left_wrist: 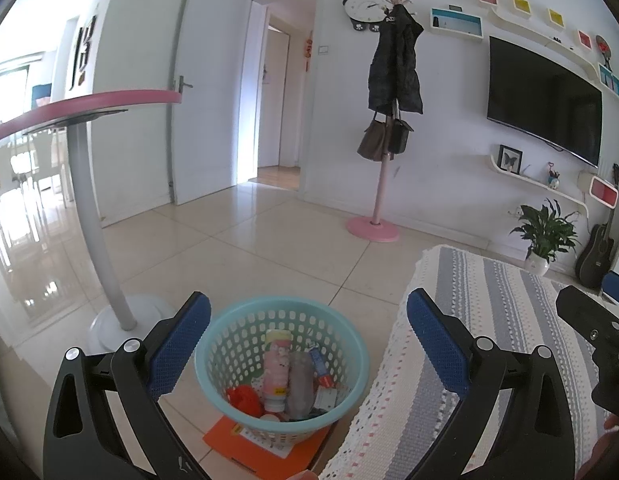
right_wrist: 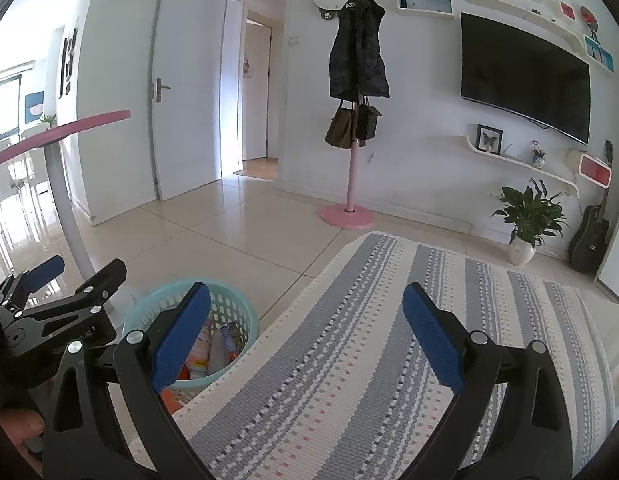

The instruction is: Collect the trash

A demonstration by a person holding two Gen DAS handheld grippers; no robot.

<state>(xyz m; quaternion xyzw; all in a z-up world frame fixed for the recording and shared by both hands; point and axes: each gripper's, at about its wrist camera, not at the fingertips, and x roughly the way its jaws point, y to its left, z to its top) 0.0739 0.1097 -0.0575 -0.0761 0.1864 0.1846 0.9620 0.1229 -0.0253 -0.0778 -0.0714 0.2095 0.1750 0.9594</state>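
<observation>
A teal plastic basket (left_wrist: 229, 344) stands on the tiled floor on an orange board (left_wrist: 229, 446). It holds trash: a pink bottle (left_wrist: 275, 372), a grey bottle (left_wrist: 301, 388), a red item (left_wrist: 243, 398) and small packets. My left gripper (left_wrist: 309, 344) is open and empty, above the basket. My right gripper (right_wrist: 305, 336) is open and empty, over a striped cloth surface (right_wrist: 369, 360). The basket also shows in the right wrist view (right_wrist: 149, 308), partly hidden behind the left finger. The left gripper's body (right_wrist: 49, 312) shows at the left there.
A round pink-edged table (left_wrist: 109, 100) on a grey pedestal (left_wrist: 97, 240) stands left of the basket. A pink coat stand (left_wrist: 375, 208), a wall TV (left_wrist: 545, 100), a potted plant (left_wrist: 543, 236) and a guitar (left_wrist: 595, 252) line the far wall.
</observation>
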